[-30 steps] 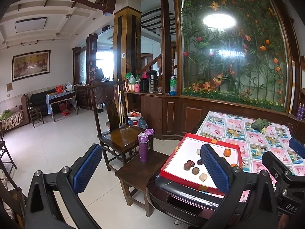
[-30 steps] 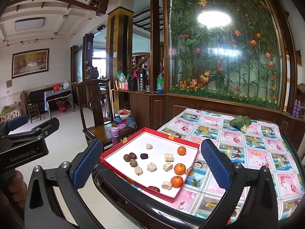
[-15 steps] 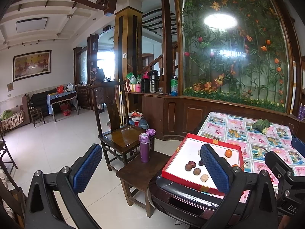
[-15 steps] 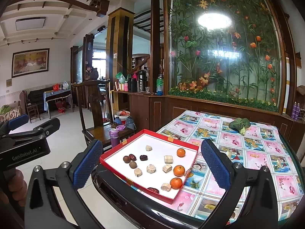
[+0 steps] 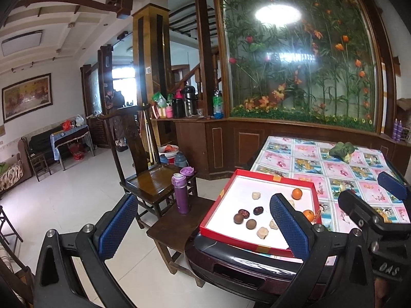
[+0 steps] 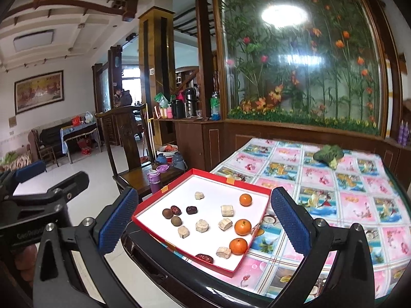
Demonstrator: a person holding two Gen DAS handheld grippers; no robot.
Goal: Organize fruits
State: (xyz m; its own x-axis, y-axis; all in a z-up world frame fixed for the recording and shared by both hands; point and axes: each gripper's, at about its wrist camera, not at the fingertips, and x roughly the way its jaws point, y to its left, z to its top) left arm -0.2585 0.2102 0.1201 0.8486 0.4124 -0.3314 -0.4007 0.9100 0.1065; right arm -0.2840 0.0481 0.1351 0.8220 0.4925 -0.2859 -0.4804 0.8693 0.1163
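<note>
Left gripper (image 5: pixel 203 224) and right gripper (image 6: pixel 203 220): fingers apart, empty, held above red tray (image 6: pixel 164 188) of oranges (image 6: pixel 242 226), dates.

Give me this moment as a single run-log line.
phase: approach | left gripper: open, empty | right gripper: open, empty | red tray: oranges, dates, pale pieces inside, untouched | contact: none

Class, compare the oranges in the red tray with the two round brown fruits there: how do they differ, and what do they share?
The oranges are bright orange; the brown fruits are dull brown. Oranges look larger. Oranges line the tray's right side; brown fruits sit on its left. Both are round and lie loose in the tray.
</note>
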